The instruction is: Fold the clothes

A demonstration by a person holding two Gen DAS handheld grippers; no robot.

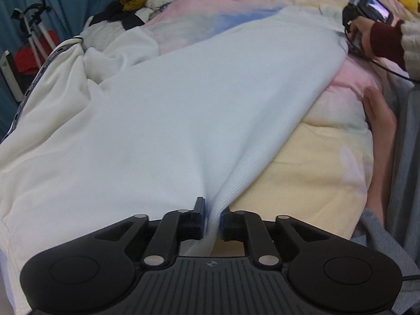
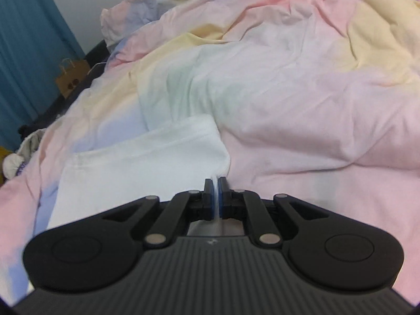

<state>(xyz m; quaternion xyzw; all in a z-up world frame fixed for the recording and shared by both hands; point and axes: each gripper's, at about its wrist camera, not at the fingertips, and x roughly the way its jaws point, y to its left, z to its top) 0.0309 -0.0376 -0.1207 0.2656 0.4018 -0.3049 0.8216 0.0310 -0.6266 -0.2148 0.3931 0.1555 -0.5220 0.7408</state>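
White knit garment (image 1: 183, 110) stretches lengthwise between my left gripper (image 1: 212, 219) and right gripper (image 2: 216, 199), each clamped on an opposite edge over the bed (image 2: 315, 105).

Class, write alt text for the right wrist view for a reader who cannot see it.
The right gripper pinches the edge of a white garment between its blue-padded fingers. The garment lies on a rumpled pastel quilt of pink, yellow and blue. A blue curtain hangs at far left.
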